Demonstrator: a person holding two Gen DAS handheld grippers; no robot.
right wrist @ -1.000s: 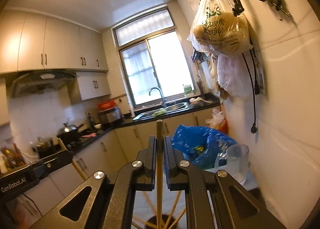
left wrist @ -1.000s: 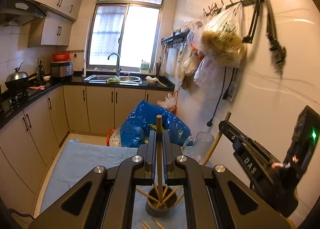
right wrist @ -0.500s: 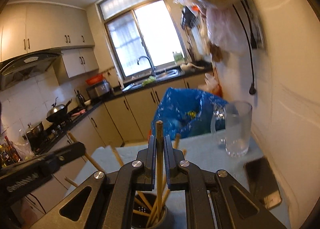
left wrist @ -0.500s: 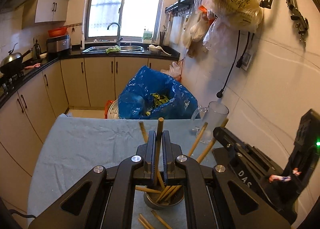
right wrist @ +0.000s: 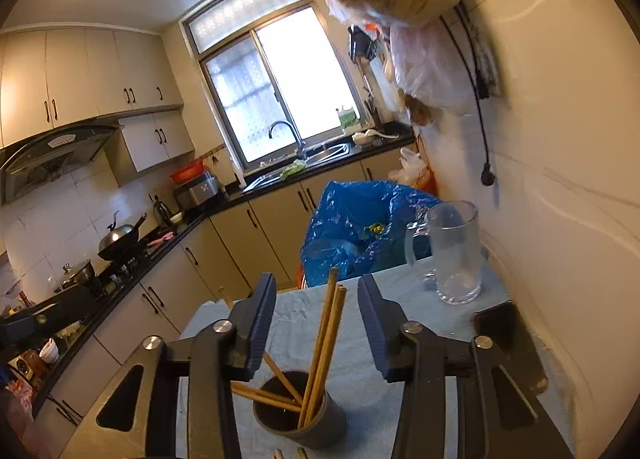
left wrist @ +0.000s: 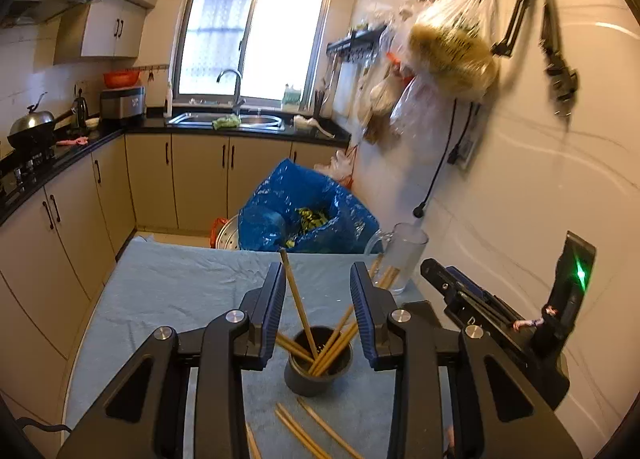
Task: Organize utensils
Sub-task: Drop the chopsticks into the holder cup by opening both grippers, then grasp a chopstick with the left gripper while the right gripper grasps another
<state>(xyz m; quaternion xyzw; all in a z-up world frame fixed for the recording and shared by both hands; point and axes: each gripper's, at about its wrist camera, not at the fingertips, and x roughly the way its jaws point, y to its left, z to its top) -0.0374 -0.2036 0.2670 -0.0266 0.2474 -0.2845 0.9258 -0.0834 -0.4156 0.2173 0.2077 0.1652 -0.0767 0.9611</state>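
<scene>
Chopsticks (left wrist: 332, 343) stand in the dark cup (left wrist: 318, 363) on the grey cloth (left wrist: 168, 291), near the middle, leaning to several sides. One more stick (left wrist: 296, 299) leans left, close by the left jaw but free of both pads. Three or four loose sticks (left wrist: 308, 429) lie on the cloth just near of the cup.

Left gripper (left wrist: 318, 291): jaws just opened, released, nothing pressed between them. Right gripper (right wrist: 316, 323): the same, jaws just parted, two sticks (right wrist: 326, 339) rise between them untouched, bottoms in the cup.

Judged as the dropping step, done for this pair. Next, probably: back away from the cup without knocking the leaning sticks, then go down to the loose sticks and pinch one flat on the cloth, a thin target on soft fabric.

Farther off, right: glass mug (right wrist: 452, 255), beyond it a blue bag (left wrist: 304, 215).
</scene>
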